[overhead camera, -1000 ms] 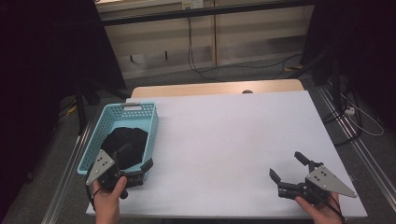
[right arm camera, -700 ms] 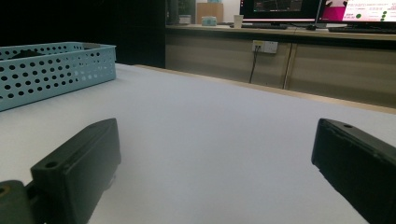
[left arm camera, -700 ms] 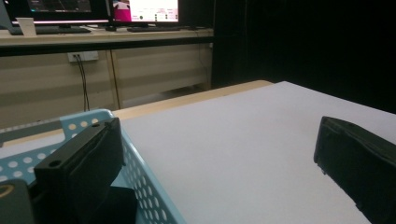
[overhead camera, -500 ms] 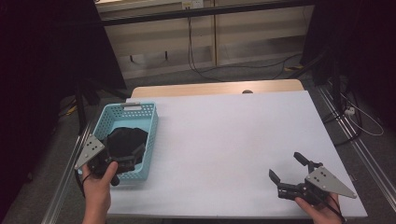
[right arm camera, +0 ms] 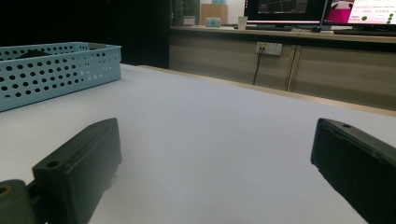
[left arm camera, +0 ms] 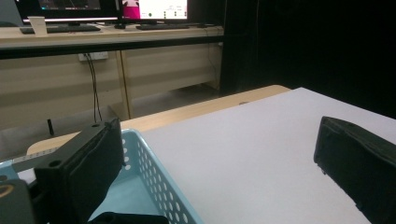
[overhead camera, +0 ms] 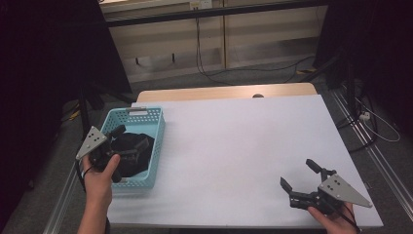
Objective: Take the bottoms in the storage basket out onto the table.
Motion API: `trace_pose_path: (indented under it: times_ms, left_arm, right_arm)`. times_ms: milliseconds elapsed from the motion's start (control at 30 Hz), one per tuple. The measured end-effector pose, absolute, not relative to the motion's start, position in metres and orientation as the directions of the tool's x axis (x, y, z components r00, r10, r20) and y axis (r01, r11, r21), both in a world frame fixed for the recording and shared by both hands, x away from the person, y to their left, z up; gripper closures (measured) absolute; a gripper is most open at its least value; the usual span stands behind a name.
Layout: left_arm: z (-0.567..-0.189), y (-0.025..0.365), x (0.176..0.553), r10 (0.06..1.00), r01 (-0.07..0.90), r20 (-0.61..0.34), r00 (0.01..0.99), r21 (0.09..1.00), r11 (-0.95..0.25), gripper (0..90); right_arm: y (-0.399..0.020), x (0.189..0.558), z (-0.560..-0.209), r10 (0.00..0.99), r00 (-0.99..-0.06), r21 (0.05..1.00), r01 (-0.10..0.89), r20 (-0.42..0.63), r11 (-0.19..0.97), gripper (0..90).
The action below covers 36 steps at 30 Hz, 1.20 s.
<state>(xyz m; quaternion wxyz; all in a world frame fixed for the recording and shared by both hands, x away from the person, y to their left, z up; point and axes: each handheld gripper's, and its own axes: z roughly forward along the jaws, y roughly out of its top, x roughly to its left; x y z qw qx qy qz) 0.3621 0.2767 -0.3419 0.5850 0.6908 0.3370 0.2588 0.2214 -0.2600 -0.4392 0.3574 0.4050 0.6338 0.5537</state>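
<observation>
A white worktop [overhead camera: 234, 146] with a strip of pale wood along its far edge stands in a dim room, with cabinet fronts and trailing cables behind it and dark curtains to either side.

The left tongs [overhead camera: 114, 146] hang over the near left part of the blue basket [overhead camera: 157, 141], held in the person's left hand [overhead camera: 100, 178]. In the left gripper view the jaws stand wide apart with nothing between them: one jaw sits above the basket's inside, the other out over the bare white surface. The grey three-cornered plate [overhead camera: 91, 142] on top of these tongs tilts toward the worktop's left edge. Just beneath the tongs lies a black bundle [overhead camera: 131, 153] inside the basket, filling its near half; whether the tongs touch it cannot be told.

The right tongs [overhead camera: 299, 181] rest low at the near right corner of the worktop, gripped by the right hand [overhead camera: 336, 222]. Their jaws are likewise spread wide and empty, pointing left across the bare surface toward the basket, which the right gripper view shows well apart at the far side.

The perforated basket sits at the worktop's left edge, its long side running front to back.
</observation>
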Motion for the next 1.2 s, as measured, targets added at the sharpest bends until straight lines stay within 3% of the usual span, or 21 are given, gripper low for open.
trace_pose_path:
  times_ms: [1200]
  left_arm:
    - [-0.377,0.314,0.418,0.832,0.271,-0.019,0.555,0.949,-0.160,1.8]
  right_arm:
    - [-0.259,0.222,-0.439,0.901,-0.434,0.991,0.121,-0.002,0.060,1.3]
